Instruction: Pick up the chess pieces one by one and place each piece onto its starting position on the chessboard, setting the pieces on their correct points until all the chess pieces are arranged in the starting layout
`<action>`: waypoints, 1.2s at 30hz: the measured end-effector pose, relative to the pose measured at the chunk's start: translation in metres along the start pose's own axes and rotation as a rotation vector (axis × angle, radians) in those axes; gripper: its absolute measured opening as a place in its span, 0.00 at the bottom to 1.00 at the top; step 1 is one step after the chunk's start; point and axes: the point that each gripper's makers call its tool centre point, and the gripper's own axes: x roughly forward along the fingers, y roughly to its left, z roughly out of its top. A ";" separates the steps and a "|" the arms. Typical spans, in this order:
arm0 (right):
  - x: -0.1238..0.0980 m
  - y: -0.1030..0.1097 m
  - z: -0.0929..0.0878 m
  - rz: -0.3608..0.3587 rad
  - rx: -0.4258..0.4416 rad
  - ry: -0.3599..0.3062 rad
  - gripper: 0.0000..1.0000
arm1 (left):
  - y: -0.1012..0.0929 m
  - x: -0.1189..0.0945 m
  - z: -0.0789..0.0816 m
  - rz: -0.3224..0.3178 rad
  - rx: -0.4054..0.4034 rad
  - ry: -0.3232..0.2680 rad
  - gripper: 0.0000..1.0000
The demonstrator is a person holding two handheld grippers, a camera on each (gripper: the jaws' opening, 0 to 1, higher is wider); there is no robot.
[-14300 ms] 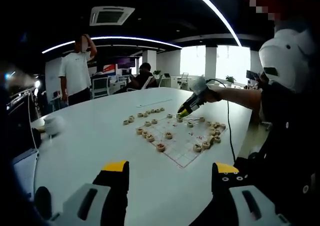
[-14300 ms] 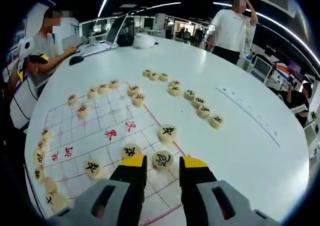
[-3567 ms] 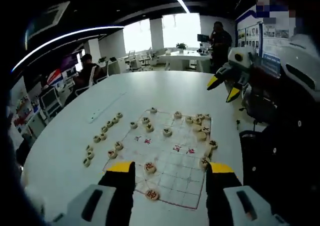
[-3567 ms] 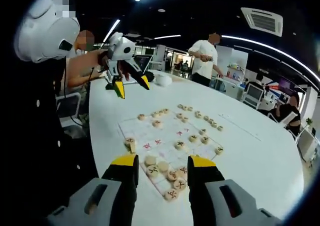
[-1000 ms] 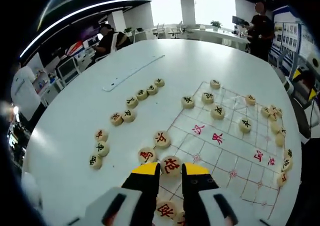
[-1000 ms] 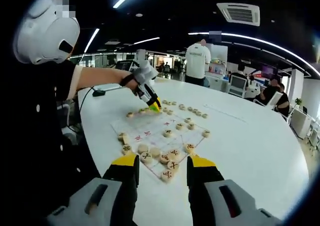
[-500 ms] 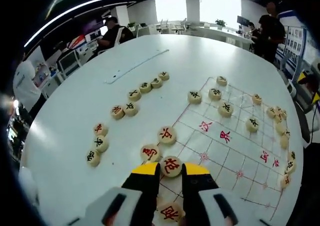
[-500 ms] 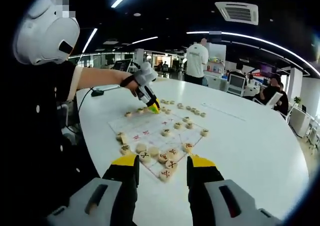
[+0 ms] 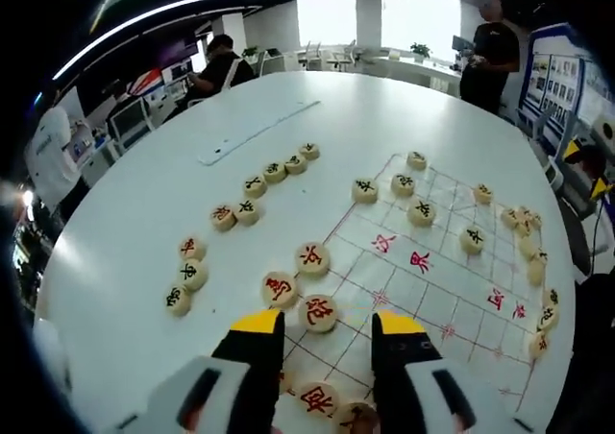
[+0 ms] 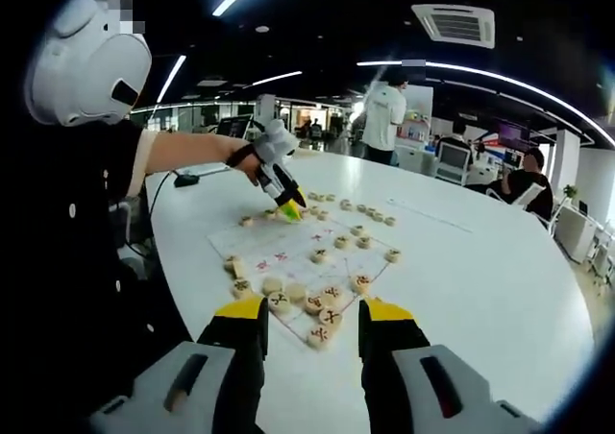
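Note:
The paper chessboard (image 9: 437,295) lies on the white table. My left gripper (image 9: 327,322) stands open low over the board's near-left edge. A round wooden piece with a red character (image 9: 318,312) lies on a board line just ahead of its yellow tips, free of both. Two more red pieces (image 9: 280,288) lie beside it. My right gripper (image 10: 312,311) is open and holds nothing, back from the board's near corner (image 10: 322,343). In the right gripper view, a hand holds the left gripper (image 10: 287,206) down at the board's far side. The right gripper (image 9: 588,168) shows at the left gripper view's right edge.
Several loose pieces (image 9: 274,172) lie in a curved row on the table left of the board. Others crowd the board's far edge (image 9: 533,237) and its near corner (image 10: 307,300). People stand and sit beyond the table (image 10: 384,117). The table's edge (image 10: 538,357) curves round.
My left gripper's jaws have opened and let go of the red-character piece, which now rests on the board. The right gripper has stayed where it was.

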 end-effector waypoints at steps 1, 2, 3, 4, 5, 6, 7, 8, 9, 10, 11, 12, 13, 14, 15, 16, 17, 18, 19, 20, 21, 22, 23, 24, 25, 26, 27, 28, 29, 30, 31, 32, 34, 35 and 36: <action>0.001 0.001 0.001 0.003 -0.003 -0.001 0.39 | -0.001 -0.007 0.000 0.003 -0.005 -0.016 0.39; 0.001 0.001 0.001 0.005 -0.005 -0.003 0.39 | -0.002 -0.013 0.000 0.007 -0.008 -0.033 0.40; 0.002 0.002 0.002 0.008 -0.006 -0.004 0.39 | -0.003 -0.019 -0.001 0.011 -0.006 -0.043 0.40; 0.003 0.003 0.003 0.011 -0.009 -0.005 0.39 | -0.003 -0.024 -0.002 0.018 -0.007 -0.054 0.41; 0.003 0.003 0.003 0.013 -0.012 -0.006 0.39 | -0.003 -0.029 -0.004 0.026 -0.008 -0.065 0.42; 0.003 0.003 0.004 0.014 -0.013 -0.007 0.39 | -0.003 -0.035 -0.005 0.034 -0.008 -0.075 0.43; 0.004 0.004 0.005 0.016 -0.016 -0.010 0.39 | -0.003 -0.045 -0.007 0.052 -0.009 -0.102 0.43; 0.005 0.004 0.006 0.018 -0.019 -0.012 0.39 | -0.005 -0.053 -0.011 0.059 -0.008 -0.115 0.44; 0.005 0.005 0.008 0.020 -0.022 -0.014 0.39 | -0.006 -0.061 -0.015 0.068 -0.008 -0.129 0.45; 0.006 0.005 0.009 0.021 -0.027 -0.017 0.39 | -0.008 -0.069 -0.020 0.076 -0.004 -0.137 0.46; 0.006 0.006 0.010 0.024 -0.031 -0.018 0.39 | -0.010 -0.077 -0.025 0.082 -0.007 -0.143 0.46; 0.007 0.006 0.012 0.025 -0.033 -0.019 0.39 | -0.011 -0.085 -0.031 0.089 -0.015 -0.151 0.47; 0.008 0.006 0.013 0.027 -0.036 -0.020 0.39 | -0.012 -0.092 -0.035 0.101 -0.030 -0.166 0.47; 0.009 0.007 0.014 0.030 -0.041 -0.020 0.39 | -0.012 -0.103 -0.040 0.122 -0.047 -0.187 0.47; 0.009 0.008 0.015 0.032 -0.043 -0.023 0.39 | -0.009 -0.110 -0.043 0.147 -0.060 -0.212 0.47; 0.010 0.008 0.016 0.034 -0.045 -0.024 0.39 | -0.009 -0.118 -0.047 0.165 -0.076 -0.234 0.47; 0.011 0.009 0.017 0.036 -0.048 -0.026 0.39 | -0.007 -0.122 -0.049 0.175 -0.093 -0.249 0.47; 0.011 0.009 0.018 0.037 -0.048 -0.027 0.39 | -0.007 -0.128 -0.053 0.191 -0.113 -0.269 0.47; 0.011 0.009 0.019 0.037 -0.050 -0.031 0.39 | -0.007 -0.134 -0.057 0.200 -0.128 -0.287 0.48; 0.012 0.009 0.020 0.038 -0.050 -0.034 0.39 | -0.010 -0.139 -0.063 0.201 -0.139 -0.296 0.48; 0.012 0.009 0.021 0.037 -0.049 -0.035 0.39 | -0.012 -0.143 -0.068 0.204 -0.151 -0.304 0.48; 0.012 0.009 0.021 0.037 -0.049 -0.036 0.39 | -0.016 -0.148 -0.073 0.203 -0.160 -0.314 0.49; 0.012 0.008 0.021 0.034 -0.048 -0.035 0.40 | -0.021 -0.152 -0.079 0.200 -0.162 -0.319 0.50; 0.011 0.007 0.021 0.033 -0.046 -0.032 0.40 | -0.027 -0.156 -0.085 0.194 -0.158 -0.325 0.51; 0.010 0.006 0.019 0.030 -0.035 -0.021 0.40 | -0.033 -0.159 -0.092 0.191 -0.151 -0.326 0.51; 0.009 0.004 0.017 0.021 -0.036 -0.015 0.40 | -0.040 -0.164 -0.100 0.192 -0.142 -0.333 0.52; 0.008 0.002 0.016 0.012 -0.035 -0.012 0.40 | -0.044 -0.166 -0.106 0.194 -0.146 -0.335 0.53; 0.007 0.001 0.015 0.006 -0.029 -0.011 0.41 | -0.047 -0.168 -0.113 0.198 -0.160 -0.330 0.54; 0.006 0.000 0.014 0.004 -0.024 -0.011 0.41 | -0.049 -0.169 -0.119 0.203 -0.174 -0.329 0.55; 0.006 0.000 0.014 0.002 -0.021 -0.012 0.41 | -0.050 -0.171 -0.124 0.210 -0.187 -0.329 0.55; 0.006 -0.001 0.014 0.001 -0.020 -0.012 0.41 | -0.051 -0.173 -0.126 0.215 -0.195 -0.332 0.55; 0.006 -0.001 0.013 0.001 -0.021 -0.010 0.41 | -0.050 -0.175 -0.127 0.220 -0.209 -0.340 0.55; 0.007 0.000 0.013 0.003 -0.022 -0.008 0.41 | -0.049 -0.178 -0.129 0.227 -0.227 -0.352 0.55; 0.008 0.000 0.013 0.006 -0.024 -0.006 0.41 | -0.047 -0.179 -0.129 0.233 -0.233 -0.356 0.55; 0.009 0.001 0.013 0.009 -0.027 -0.005 0.41 | -0.045 -0.181 -0.129 0.238 -0.236 -0.358 0.55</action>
